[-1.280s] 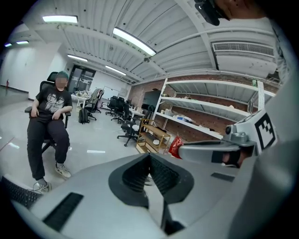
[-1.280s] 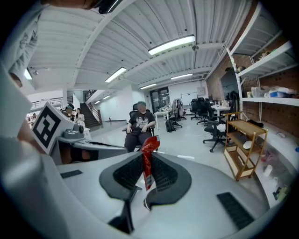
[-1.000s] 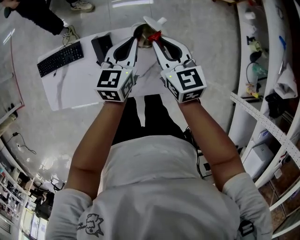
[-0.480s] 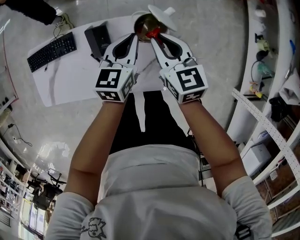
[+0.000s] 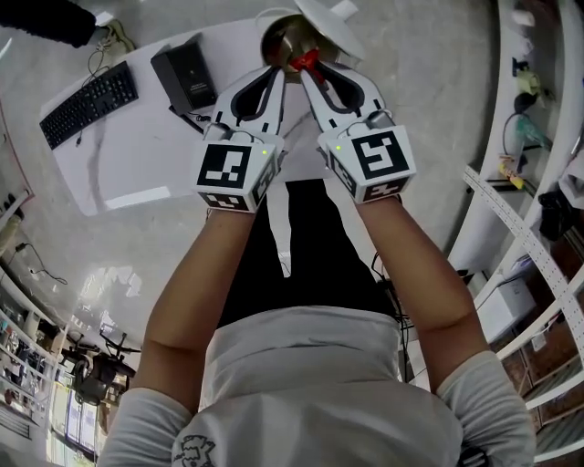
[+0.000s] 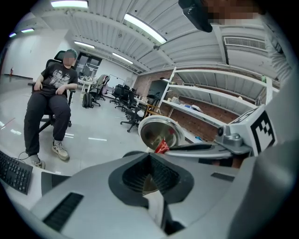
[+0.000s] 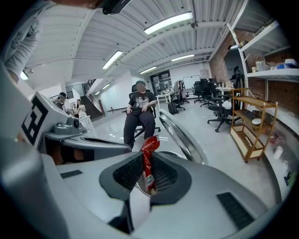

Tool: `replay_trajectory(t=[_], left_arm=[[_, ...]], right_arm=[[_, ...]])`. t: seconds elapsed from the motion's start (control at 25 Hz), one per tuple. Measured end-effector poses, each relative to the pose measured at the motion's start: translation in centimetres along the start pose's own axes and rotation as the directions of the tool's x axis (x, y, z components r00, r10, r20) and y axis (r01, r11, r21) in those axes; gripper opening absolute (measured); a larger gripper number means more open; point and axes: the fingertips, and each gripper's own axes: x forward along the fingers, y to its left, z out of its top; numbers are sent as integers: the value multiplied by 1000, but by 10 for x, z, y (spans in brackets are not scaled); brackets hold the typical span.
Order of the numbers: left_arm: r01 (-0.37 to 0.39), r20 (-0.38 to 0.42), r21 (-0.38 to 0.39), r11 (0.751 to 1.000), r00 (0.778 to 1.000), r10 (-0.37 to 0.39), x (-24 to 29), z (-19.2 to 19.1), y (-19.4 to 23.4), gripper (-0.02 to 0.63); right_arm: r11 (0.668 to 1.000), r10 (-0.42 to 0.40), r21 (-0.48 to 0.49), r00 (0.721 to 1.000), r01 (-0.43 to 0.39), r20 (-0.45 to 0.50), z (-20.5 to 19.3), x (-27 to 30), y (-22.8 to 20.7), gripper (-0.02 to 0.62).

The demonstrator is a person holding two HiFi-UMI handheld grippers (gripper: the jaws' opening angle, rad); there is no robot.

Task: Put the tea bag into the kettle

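The right tongs (image 5: 306,71) are clenched on the small red foil tea bag (image 5: 304,60). They pinch it low, so most of the packet stands up past the tips. That grip leaves the bag free to fall clear once it is let go. The bag hangs at the near rim of the round metal kettle (image 5: 281,41), just short of its open mouth.

The left tongs (image 5: 274,73) are closed on nothing and lie just beside the right pair, also aimed at the kettle, probably to steady it or simply to keep pace.

The kettle's pale round lid (image 5: 324,13) is tipped back on the far side of the kettle, so the mouth is clear from the near side. The kettle sits at the far edge of the white counter (image 5: 137,155). A black box (image 5: 185,77) and a black keyboard (image 5: 87,102) lie to the kettle's left, well away from the approach.
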Motion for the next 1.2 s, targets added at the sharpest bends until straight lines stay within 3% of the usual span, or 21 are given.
replay_trajectory(t=[0.36, 0.88, 1.08, 1.2], left_arm=[[10, -22, -10, 1000, 1000, -11, 22, -30, 4, 8], [3, -22, -10, 1000, 1000, -4, 30, -33, 5, 8], [-4, -17, -13, 1000, 1000, 4, 25, -33, 7, 8], [-9, -10, -17, 1000, 1000, 9, 21, -29, 8, 8]], right_arm=[[1000, -3, 0, 1000, 3, -13, -24, 23, -15, 58], [1000, 8, 0, 1000, -8, -5, -33, 29, -17, 60], [1000, -4, 4, 1000, 4, 9, -30, 28, -13, 126], [1000, -8, -1, 1000, 8, 18, -24, 25, -10, 129]])
